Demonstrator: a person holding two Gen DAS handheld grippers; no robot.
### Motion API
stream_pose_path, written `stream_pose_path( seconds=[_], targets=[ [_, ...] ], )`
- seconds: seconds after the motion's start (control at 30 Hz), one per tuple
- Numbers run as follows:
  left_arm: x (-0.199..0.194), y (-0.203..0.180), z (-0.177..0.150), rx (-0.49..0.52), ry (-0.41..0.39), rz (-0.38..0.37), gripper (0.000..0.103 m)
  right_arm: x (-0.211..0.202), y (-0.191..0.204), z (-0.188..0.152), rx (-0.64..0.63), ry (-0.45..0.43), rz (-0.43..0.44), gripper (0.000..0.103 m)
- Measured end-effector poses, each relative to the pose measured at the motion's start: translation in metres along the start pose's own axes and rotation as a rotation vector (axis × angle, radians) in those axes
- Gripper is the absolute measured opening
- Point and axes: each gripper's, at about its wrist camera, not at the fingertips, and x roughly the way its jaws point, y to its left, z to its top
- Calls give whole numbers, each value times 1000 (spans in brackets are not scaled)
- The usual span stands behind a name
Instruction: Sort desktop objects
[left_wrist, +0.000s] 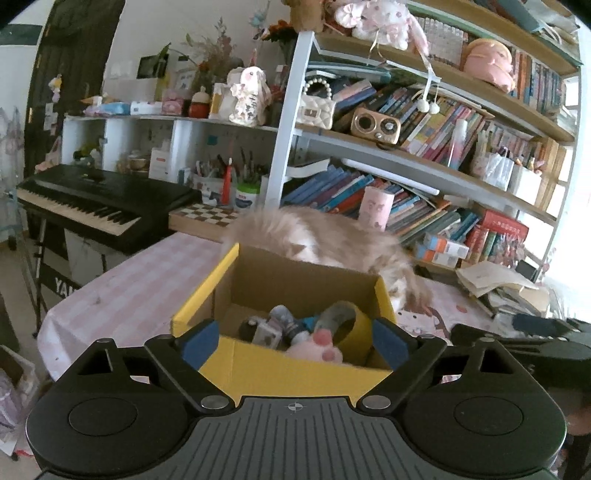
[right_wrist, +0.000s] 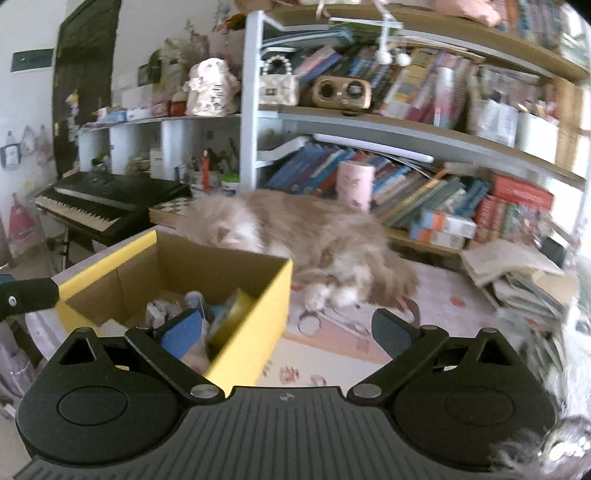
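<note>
Both my grippers hang above the desk with nothing in them. My left gripper (left_wrist: 295, 341) is spread wide, its blue pads (left_wrist: 199, 345) framing the near wall of the yellow cardboard box (left_wrist: 295, 369); nothing sits between the jaws. My right gripper (right_wrist: 288, 332) is also spread, one finger over the box's near corner, the other over bare pink tablecloth (right_wrist: 332, 354).

The box stands open on the desk. Inside, crowded together: a pink plush paw (left_wrist: 325, 349), a roll of yellow tape (left_wrist: 354, 328) on edge against the right wall, some small grey and blue items I cannot identify. The right view is blurred.

My reading: a drop into the box looks done, and I am between picks, with hands free to search for the next loose thing.

Complication: a long-haired cat (right_wrist: 314, 240) lies just behind and to the right of the box, its paws (right_wrist: 332, 297) stretched onto the cloth. Near those paws lies what looks like a small ring (right_wrist: 308, 323), perhaps another tape roll; too smeared to be sure. A pile of papers and books (right_wrist: 517, 273) sits far right.

Next move, as I judge it: bring the right gripper low toward the ring, jaws wide, approaching from the near side so I stay clear of the paws. The cat could shift or bat at the fingers.
</note>
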Motion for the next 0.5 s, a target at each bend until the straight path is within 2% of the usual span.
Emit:
stream_pose_path(
  seconds=[0.27,0.5],
  targets=[
    [-29,-9,-30,74,9,22,98,-53,8,-44,77,0,-89,99],
    [-41,-21,-63,102,47,53,103,-89,20,-82,64,23,-160,100]
  ],
)
